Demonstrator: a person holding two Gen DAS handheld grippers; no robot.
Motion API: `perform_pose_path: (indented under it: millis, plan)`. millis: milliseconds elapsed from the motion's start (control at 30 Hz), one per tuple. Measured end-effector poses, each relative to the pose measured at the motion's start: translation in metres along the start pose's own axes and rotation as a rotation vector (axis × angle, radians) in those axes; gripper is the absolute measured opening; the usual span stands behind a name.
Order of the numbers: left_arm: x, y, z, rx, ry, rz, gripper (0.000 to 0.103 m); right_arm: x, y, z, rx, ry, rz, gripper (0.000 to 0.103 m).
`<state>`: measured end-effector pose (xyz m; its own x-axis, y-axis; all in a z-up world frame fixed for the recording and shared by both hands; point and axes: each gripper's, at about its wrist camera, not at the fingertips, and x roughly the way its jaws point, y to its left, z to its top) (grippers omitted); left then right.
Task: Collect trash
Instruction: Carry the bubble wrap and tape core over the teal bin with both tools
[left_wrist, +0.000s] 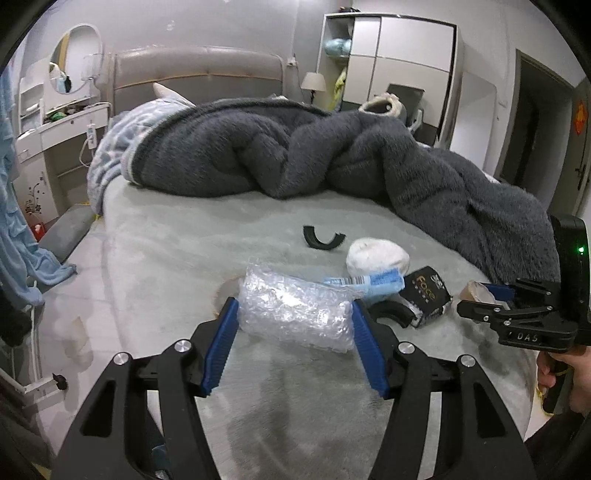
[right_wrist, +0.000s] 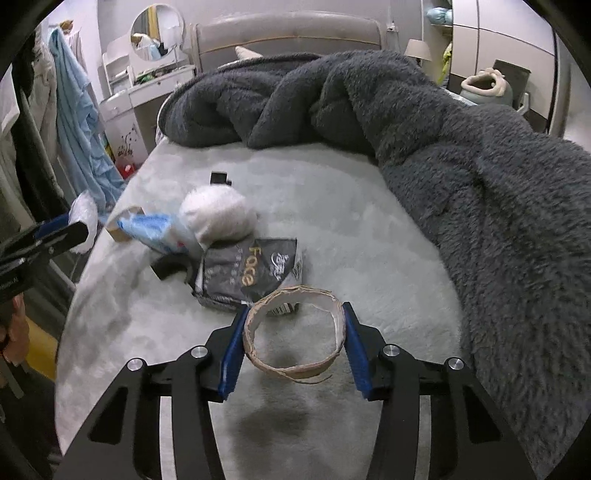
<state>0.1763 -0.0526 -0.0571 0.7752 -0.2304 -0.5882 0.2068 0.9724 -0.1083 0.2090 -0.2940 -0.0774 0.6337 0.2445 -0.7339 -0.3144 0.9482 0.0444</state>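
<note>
Item 1: bubble wrap. It sits between the jaws of my left gripper, both blue pads pressing its ends; I read the jaws as clamped on it. Its long axis runs from 9 to 3 o'clock, straight across the gap. It appears lifted just clear of the bed, though I cannot be sure of that.

Item 2: cardboard ring. It lies flat on the bed inside my right gripper, open side up. The left pad touches its rim; the right pad sits at its rim, and I cannot tell how firmly it presses. I judge these jaws closed on the ring. This is the relation the next move turns on: squeezed across its width, a thin hoop may buckle or slip out.

Item 3: remaining litter, at 12 o'clock from both grippers. A black packet marked "Face", a blue-and-white wrapper, a white wad, and two curved black plastic pieces. My right gripper is nearer the packet.

Hidden or unclear: the packet covers part of one black piece. No bin or bag shows in either view. The grey blanket may cover more.
</note>
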Motion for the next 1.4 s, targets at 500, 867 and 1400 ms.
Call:
perform_pose_path:
  millis: [500, 867, 1400]
  plan:
    - [-0.038, 0.045, -0.008, -0.142, -0.016, 0.151, 0.064, -0.029, 0.053, 0.026, 0.002, -0.057, 0.099, 0.05]
    - [-0.056, 0.094, -0.023, -0.179, 0.048, 0.251, 0.064, -0.036, 0.117, 0.046, -0.066, -0.082, 0.168, 0.05]
    - [-0.073, 0.168, -0.048, -0.289, 0.151, 0.307, 0.064, -0.021, 0.228, 0.07, -0.169, -0.073, 0.305, 0.05]
